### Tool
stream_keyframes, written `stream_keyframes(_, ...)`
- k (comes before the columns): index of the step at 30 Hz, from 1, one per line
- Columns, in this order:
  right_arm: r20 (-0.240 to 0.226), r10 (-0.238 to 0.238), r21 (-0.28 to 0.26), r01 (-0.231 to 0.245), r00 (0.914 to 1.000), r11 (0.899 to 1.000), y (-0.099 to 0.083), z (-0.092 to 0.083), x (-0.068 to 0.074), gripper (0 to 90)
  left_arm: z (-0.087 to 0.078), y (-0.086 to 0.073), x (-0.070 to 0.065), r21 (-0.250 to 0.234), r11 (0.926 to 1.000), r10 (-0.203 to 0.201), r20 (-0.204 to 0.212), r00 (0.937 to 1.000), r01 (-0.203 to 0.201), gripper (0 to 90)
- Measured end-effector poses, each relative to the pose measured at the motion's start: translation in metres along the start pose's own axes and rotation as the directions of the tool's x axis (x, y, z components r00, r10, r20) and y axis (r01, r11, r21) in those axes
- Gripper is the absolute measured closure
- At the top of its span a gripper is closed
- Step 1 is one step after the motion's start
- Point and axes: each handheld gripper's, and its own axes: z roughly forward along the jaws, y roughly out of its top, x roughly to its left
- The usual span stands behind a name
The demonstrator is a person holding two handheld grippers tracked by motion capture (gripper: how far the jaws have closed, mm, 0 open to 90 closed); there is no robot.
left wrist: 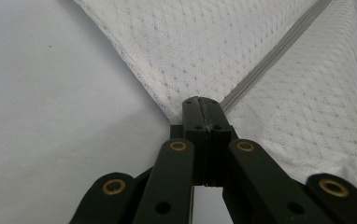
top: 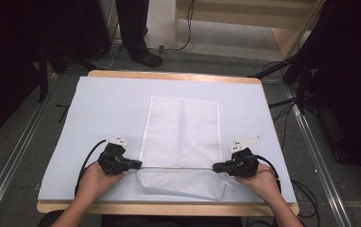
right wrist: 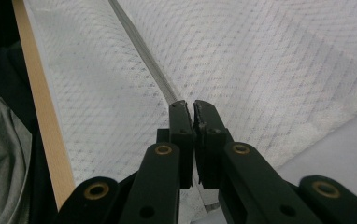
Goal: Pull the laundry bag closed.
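A white mesh bag [top: 181, 137] lies flat in the middle of a white mat [top: 98, 109] on a table. The left gripper [top: 133, 165] and right gripper [top: 218, 166] are each clamped on one end of the bag's zipper edge [top: 176, 168], pulling it taut between them. This looks like a fold starting; next, both ends probably need lifting together, evenly
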Motion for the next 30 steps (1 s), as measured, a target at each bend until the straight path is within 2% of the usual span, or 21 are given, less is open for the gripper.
stream_keyframes(4,-0.005,-0.009,0.0,0.009,1.0,1.0,-0.001,0.0,0.0,89.1,0.0,0.0,0.0,0.0,1.0,-0.001,0.001,1.0,0.001,90.0)
stream_keyframes(9,-0.019,0.005,-0.006,-0.005,0.9998,1.0,-0.001,0.001,-0.002,87.4,0.0,0.001,0.002,0.0,1.0,-0.005,0.018,0.9998,0.005,90.0)
stream_keyframes(10,-0.027,-0.003,-0.018,0.002,0.9996,1.0,-0.001,0.001,-0.002,83.3,0.0,0.001,0.003,0.001,1.0,-0.001,0.022,0.9998,0.001,90.0)
stream_keyframes(11,-0.026,-0.01,-0.026,0.009,0.9996,1.0,-0.001,0.001,-0.002,82.7,-0.001,0.002,0.002,0.011,0.9997,0.02,0.017,0.9997,-0.02,90.0)
stream_keyframes(12,-0.026,-0.01,-0.026,0.009,0.9996,1.0,-0.001,0.001,-0.002,82.7,-0.001,0.002,0.002,0.011,0.9997,0.02,0.017,0.9997,-0.02,90.0)
stream_keyframes(13,-0.002,-0.012,-0.049,0.011,0.9999,0.999,-0.001,-0.002,-0.001,78.5,-0.001,0.002,0.001,0.008,0.9999,0.009,0.032,0.9994,-0.009,87.9)
stream_keyframes(16,0.009,-0.016,-0.083,0.017,0.9998,0.996,0.0,-0.005,-0.001,75.5,-0.002,0.003,0.0,0.01,0.9998,0.015,0.032,0.9994,-0.015,81.1)
stream_keyframes(18,0.008,-0.015,-0.087,0.016,0.9999,0.996,0.0,-0.006,-0.001,74.8,-0.003,0.005,-0.002,0.007,0.9997,0.022,0.024,0.9995,-0.022,77.3)
stream_keyframes(21,0.03,-0.005,-0.115,0.008,0.9995,0.993,0.001,-0.01,-0.001,69.3,-0.008,0.006,-0.002,0.0,0.9999,0.012,0.011,0.9999,-0.012,72.1)
stream_keyframes(23,0.038,0.0,-0.116,0.004,0.9993,0.993,0.001,-0.011,-0.001,68.8,-0.009,0.006,-0.002,-0.003,1.0,0.009,0.01,0.9999,-0.009,71.5)
stream_keyframes(24,0.047,0.01,-0.124,-0.004,0.9989,0.992,0.0,-0.014,-0.001,66.0,-0.011,0.006,-0.002,-0.012,0.9999,0.003,0.01,0.9999,-0.003,67.3)
stream_keyframes(27,0.049,0.021,-0.138,-0.014,0.9986,0.99,0.0,-0.016,-0.003,63.2,-0.013,0.007,-0.002,-0.019,0.9998,-0.003,0.009,1.0,0.004,63.8)
stream_keyframes(30,0.059,0.028,-0.158,-0.018,0.9979,0.987,-0.001,-0.02,-0.003,59.0,-0.014,0.008,-0.002,-0.021,0.9997,-0.012,0.003,0.9999,0.012,54.3)
